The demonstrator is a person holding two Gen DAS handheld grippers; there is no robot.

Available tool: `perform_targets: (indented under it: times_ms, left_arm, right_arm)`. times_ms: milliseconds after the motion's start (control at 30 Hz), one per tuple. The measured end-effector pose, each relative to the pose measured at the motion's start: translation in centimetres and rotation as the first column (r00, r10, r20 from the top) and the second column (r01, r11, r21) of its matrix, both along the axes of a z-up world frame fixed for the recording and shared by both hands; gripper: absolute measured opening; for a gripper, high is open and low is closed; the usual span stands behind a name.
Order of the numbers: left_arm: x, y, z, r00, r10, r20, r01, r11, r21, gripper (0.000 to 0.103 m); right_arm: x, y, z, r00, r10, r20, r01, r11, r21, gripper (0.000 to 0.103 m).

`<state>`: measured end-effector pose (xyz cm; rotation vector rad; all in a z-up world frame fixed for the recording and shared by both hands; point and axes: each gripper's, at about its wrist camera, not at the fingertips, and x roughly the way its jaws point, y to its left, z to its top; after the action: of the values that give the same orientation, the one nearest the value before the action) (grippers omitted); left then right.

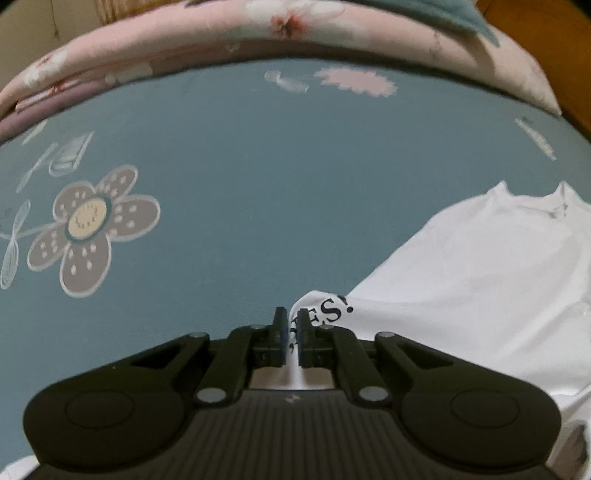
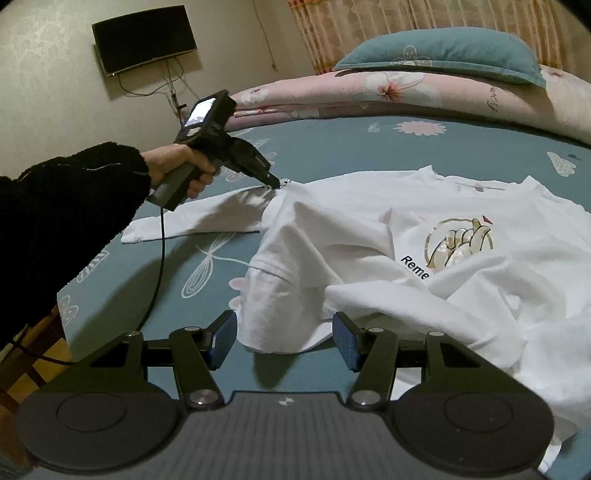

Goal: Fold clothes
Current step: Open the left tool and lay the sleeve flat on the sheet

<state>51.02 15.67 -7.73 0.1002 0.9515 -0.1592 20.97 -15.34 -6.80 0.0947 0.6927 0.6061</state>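
Count: 1 white T-shirt (image 2: 369, 229), crumpled on 1 bed (image 2: 332, 147) with a blue flower-print sheet. 1 blue pillow (image 2: 439, 51) on top of 1 pink floral quilt (image 2: 369, 92). 2 handheld grippers: left gripper (image 2: 275, 183), right gripper (image 2: 284, 341), 2 fingers (image 2: 221, 341) each. 1 hand (image 2: 177, 162) visible, in 1 black fuzzy sleeve (image 2: 55, 206). 1 wall-mounted TV (image 2: 144, 38). 1 curtain (image 2: 406, 18).

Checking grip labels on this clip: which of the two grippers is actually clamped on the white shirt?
The left gripper: its pads pinch a printed fold of the white shirt. The right gripper stands open, cloth between its jaws but unpressed.
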Motion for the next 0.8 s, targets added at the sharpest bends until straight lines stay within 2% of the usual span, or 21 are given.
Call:
perform_targets:
  times_ms: [67,167,233,300,367,467,633,800]
  left_arm:
    - [-0.2,0.3,-0.1,1.000,0.014,0.002,-0.014,1.000,-0.015,0.011]
    - [-1.8,1.2,1.5,0.999,0.041,0.035,-0.040,0.999,-0.008,0.013]
    - [-3.6,1.9,3.2,0.997,0.030,0.074,-0.030,1.000,0.004,0.022]
    - [-5.7,3.0,4.6,0.995,0.024,0.102,-0.025,1.000,0.006,0.037]
    - [-7.4,4.2,4.9,0.994,0.055,0.093,-0.057,0.998,0.012,0.037]
    - [-9.6,6.2,3.8,0.992,0.114,0.049,-0.116,0.993,0.027,0.034]
    - [-12.8,9.4,0.8,0.975,0.218,-0.039,-0.218,0.976,0.000,0.034]
    - [-16.3,11.5,-0.6,0.962,0.262,-0.075,-0.267,0.961,-0.069,0.037]
  right_arm:
    - [-0.1,0.0,0.1,1.000,0.002,0.003,-0.002,1.000,0.003,0.062]
    - [-0.2,-0.1,0.4,1.000,0.005,0.009,-0.005,1.000,0.015,0.062]
    - [-0.4,-0.1,0.7,1.000,0.008,0.017,-0.009,1.000,0.024,0.063]
    - [-0.6,-0.1,0.9,1.000,0.012,0.025,-0.013,0.999,0.034,0.063]
    - [-0.8,0.1,1.1,0.999,0.017,0.031,-0.019,0.999,0.039,0.063]
    - [-1.0,0.3,1.3,0.999,0.022,0.037,-0.024,0.999,0.043,0.063]
    - [-1.0,0.5,1.4,0.999,0.016,0.037,-0.018,0.999,0.051,0.063]
    - [-1.0,0.5,1.3,0.999,0.008,0.038,-0.010,0.999,0.053,0.063]
